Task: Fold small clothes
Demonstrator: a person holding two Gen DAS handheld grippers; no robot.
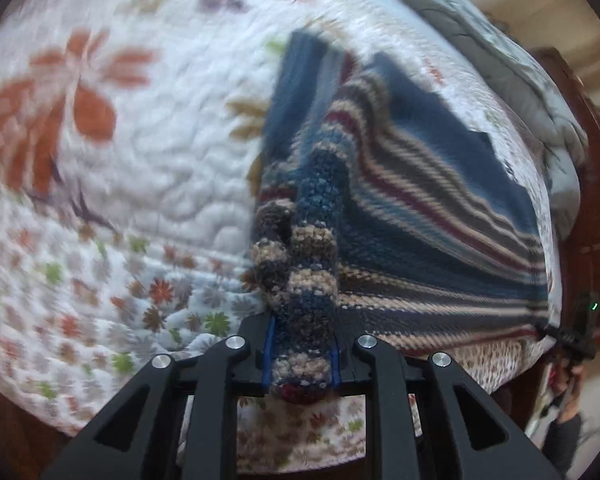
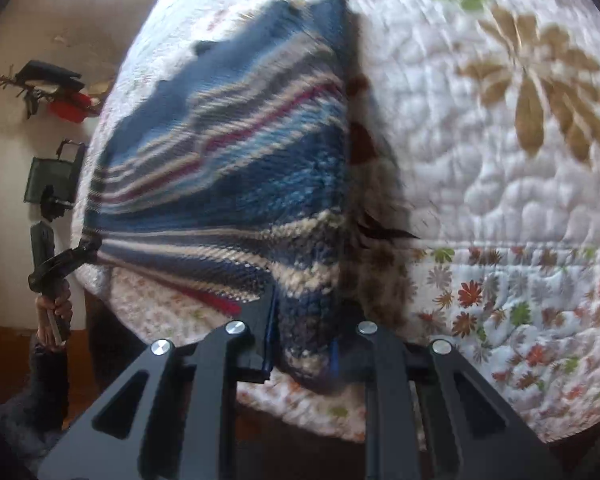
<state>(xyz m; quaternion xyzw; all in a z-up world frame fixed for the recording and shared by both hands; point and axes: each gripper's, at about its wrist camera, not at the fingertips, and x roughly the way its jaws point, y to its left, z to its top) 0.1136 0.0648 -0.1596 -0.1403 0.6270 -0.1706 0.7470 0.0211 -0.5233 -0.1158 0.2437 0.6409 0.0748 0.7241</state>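
Sweater (image 1: pixel 420 184) stretches lengthwise over the quilt (image 1: pixel 172 152), one corner clamped in each gripper, left (image 1: pixel 302 364) and right (image 2: pixel 302 350).

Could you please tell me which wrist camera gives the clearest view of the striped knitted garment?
The left wrist view: the striped knitted garment shows sharper stitches and stripes, pinched in the left gripper. The right wrist view shows it blurrier, clamped in the right gripper.

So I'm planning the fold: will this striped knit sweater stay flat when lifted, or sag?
The striped knit sweater probably sags: it already bunches where the left gripper and right gripper pinch it. The chunky yarn likely grips well and seems fairly heavy.
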